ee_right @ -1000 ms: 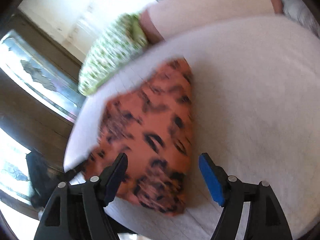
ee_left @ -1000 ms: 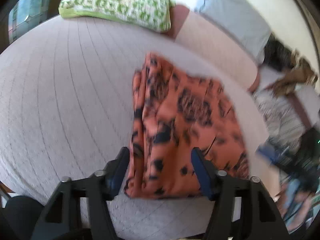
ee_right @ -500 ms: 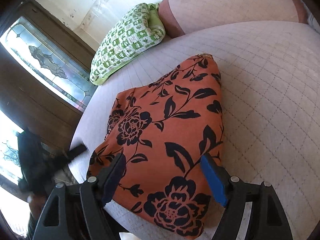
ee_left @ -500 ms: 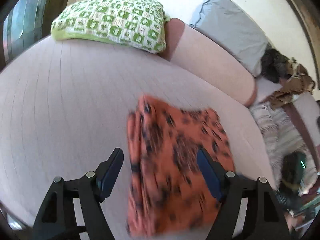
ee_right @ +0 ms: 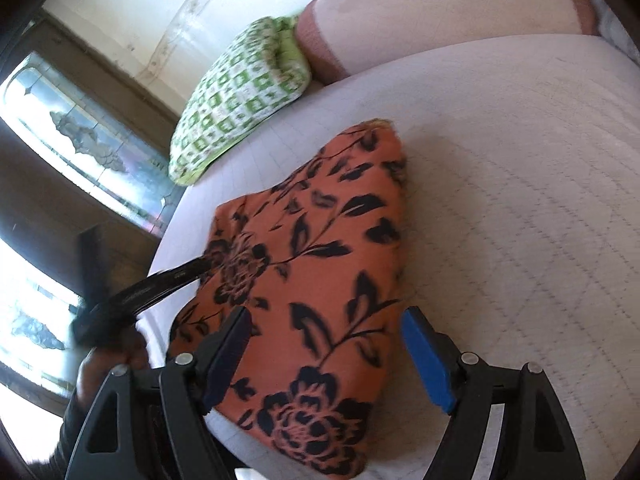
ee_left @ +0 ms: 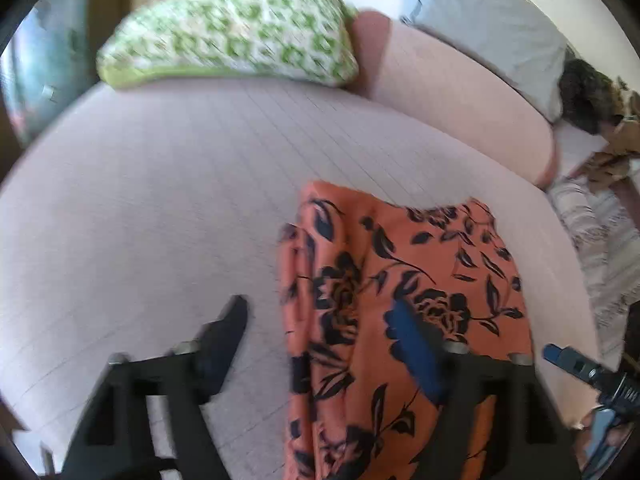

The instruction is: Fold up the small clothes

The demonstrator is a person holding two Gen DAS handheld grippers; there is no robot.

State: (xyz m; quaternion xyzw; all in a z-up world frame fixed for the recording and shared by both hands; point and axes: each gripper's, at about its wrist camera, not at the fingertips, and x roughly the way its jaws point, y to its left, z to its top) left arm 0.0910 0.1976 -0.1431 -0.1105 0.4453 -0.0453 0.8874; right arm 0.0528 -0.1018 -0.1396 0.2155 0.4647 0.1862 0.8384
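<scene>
An orange garment with a black flower print [ee_left: 400, 300] lies folded into a flat packet on the pale quilted cushion [ee_left: 160, 220]. It also shows in the right wrist view [ee_right: 312, 264]. My left gripper [ee_left: 320, 340] is open and empty, hovering over the garment's left edge; its right finger is over the cloth. My right gripper [ee_right: 326, 352] is open and empty above the garment's near end. The left gripper's finger tip [ee_right: 176, 276] shows at the garment's left edge in the right wrist view. The right gripper [ee_left: 580, 368] shows at the right edge of the left wrist view.
A green-and-white checked pillow [ee_left: 232, 28] lies at the back of the cushion, also in the right wrist view [ee_right: 240, 96]. A pink bolster [ee_left: 460, 96] and a grey pillow [ee_left: 488, 20] run behind. Clothes are piled at the right [ee_left: 600, 232]. A window [ee_right: 80, 140] stands at the left.
My left gripper has shifted left, so the garment now sits under its right finger. My right gripper has drawn back a little. The garment lies still.
</scene>
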